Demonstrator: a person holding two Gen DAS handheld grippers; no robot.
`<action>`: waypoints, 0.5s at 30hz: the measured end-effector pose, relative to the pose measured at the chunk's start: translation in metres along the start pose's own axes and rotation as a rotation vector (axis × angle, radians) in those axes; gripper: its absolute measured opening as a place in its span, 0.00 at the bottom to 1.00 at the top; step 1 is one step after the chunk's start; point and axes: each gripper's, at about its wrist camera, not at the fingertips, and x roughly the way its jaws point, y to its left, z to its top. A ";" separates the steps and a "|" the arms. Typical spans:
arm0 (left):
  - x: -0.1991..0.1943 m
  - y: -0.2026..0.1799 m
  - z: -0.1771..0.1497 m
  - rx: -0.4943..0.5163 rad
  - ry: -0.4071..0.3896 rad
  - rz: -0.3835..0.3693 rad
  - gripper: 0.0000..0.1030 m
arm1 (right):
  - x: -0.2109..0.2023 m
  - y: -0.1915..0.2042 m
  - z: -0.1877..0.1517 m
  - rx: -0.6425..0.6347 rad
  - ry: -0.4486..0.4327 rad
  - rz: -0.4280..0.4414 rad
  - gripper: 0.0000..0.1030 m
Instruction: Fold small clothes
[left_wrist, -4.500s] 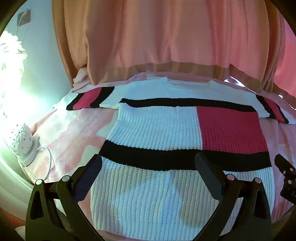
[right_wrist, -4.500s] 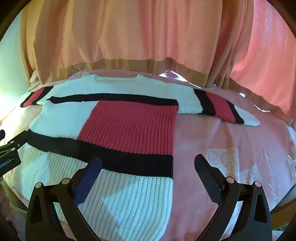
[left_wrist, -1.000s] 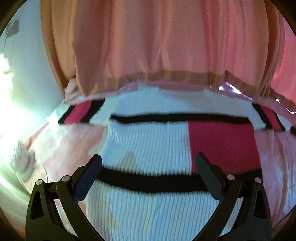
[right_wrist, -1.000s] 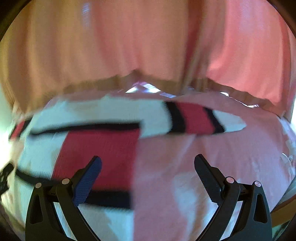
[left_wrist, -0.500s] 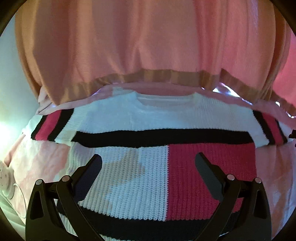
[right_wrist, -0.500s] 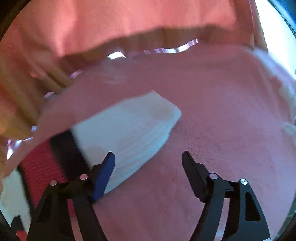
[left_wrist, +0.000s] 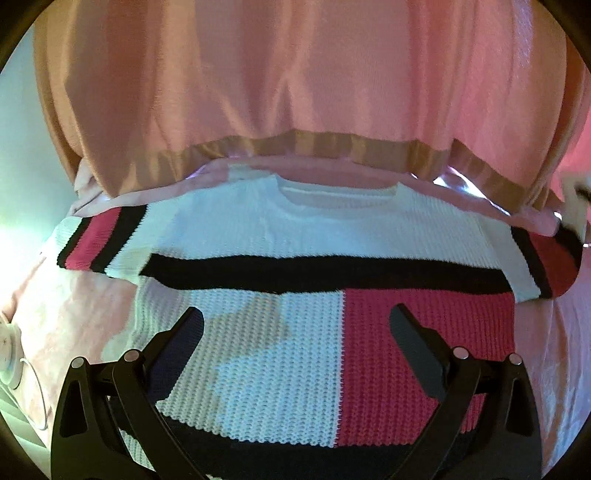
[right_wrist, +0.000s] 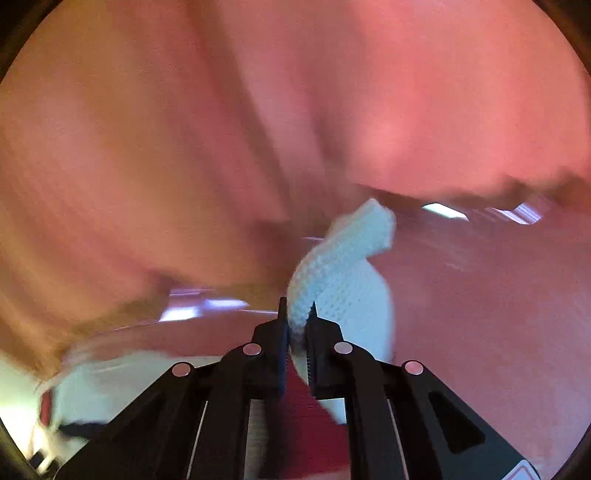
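A knitted sweater (left_wrist: 280, 236) in white, black and pink-red blocks lies flat on a pink bed sheet (left_wrist: 74, 314), neck toward the curtain. My left gripper (left_wrist: 295, 321) is open and empty, hovering over the sweater's body. My right gripper (right_wrist: 297, 317) is shut on the white cuff of the right sleeve (right_wrist: 343, 266) and holds it lifted off the bed. In the left wrist view that sleeve (left_wrist: 546, 266) curls upward at the far right edge.
A pink-orange curtain (left_wrist: 295, 81) hangs along the far side of the bed. A white round device with a cord (left_wrist: 9, 354) sits at the bed's left edge. Bare pink sheet lies to the left and right of the sweater.
My right gripper moved onto the right sleeve's cuff, closed on it and lifted it. My left gripper moved forward over the sweater's body, still open.
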 end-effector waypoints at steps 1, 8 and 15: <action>-0.002 0.003 0.001 -0.009 -0.008 0.005 0.95 | 0.005 0.033 0.000 -0.040 0.007 0.059 0.07; -0.017 0.028 0.005 -0.036 -0.067 0.028 0.95 | 0.066 0.238 -0.083 -0.240 0.217 0.354 0.13; -0.001 0.059 0.011 -0.068 -0.022 0.013 0.95 | 0.064 0.264 -0.129 -0.468 0.231 0.230 0.24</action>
